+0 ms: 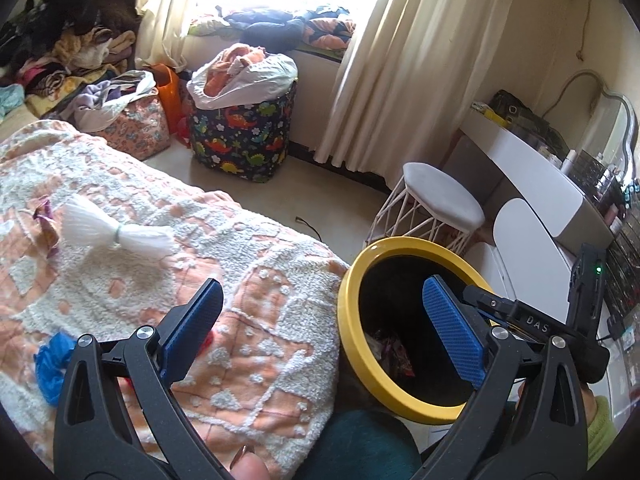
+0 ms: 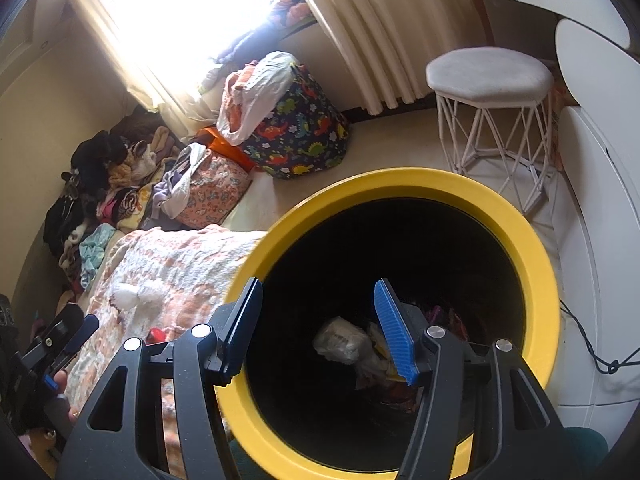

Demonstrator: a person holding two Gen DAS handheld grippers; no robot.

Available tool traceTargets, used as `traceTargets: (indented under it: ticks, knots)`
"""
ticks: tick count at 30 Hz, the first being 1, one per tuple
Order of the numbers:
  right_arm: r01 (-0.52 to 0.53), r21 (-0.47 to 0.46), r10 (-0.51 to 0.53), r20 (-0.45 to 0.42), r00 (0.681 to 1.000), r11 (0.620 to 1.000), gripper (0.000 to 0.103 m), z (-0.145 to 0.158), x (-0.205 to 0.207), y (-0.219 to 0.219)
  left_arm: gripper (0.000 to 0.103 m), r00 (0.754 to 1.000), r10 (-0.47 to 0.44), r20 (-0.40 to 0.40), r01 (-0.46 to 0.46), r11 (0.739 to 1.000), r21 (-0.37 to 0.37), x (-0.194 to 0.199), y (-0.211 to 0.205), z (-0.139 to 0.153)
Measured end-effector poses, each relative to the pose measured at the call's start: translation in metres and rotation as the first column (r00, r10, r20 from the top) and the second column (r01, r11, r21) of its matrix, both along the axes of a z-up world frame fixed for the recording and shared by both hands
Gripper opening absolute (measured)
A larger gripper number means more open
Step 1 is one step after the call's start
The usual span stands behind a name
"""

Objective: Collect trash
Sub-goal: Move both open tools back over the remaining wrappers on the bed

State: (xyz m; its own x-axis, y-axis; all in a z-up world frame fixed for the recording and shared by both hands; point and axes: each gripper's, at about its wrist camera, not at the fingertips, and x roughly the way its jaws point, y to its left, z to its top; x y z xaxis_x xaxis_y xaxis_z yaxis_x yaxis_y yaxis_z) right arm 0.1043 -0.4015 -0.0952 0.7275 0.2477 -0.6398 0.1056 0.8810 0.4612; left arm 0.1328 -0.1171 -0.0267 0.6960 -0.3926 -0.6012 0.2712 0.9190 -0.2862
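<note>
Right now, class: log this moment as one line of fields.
left tool: open, empty | right tool: open, empty, over bin | wrappers: in bin | blue bag: on bed

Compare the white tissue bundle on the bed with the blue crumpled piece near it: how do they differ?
The white tissue bundle is pale, spread like a bow and cinched at its middle; the blue crumpled piece is vivid and balled up. The bundle lies farther up the bed; the blue piece sits nearer the left gripper. Both rest on the blanket, uncollected.

Open, empty right hand-held gripper (image 2: 318,326) over yellow-rimmed bin (image 2: 400,184), crumpled wrappers (image 2: 340,340) inside.
</note>
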Motion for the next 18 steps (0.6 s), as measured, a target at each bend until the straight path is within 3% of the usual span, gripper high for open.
traceTargets:
  ticks: [18]
  knots:
    - [-0.185, -0.081, 0.193, 0.104, 0.976, 0.979, 0.061, 0.027, -0.010, 0.087, 0.092, 0.991, 0.129, 0.029, -0.129, 0.992, 0.012, -0.017, 0.065, 0.005]
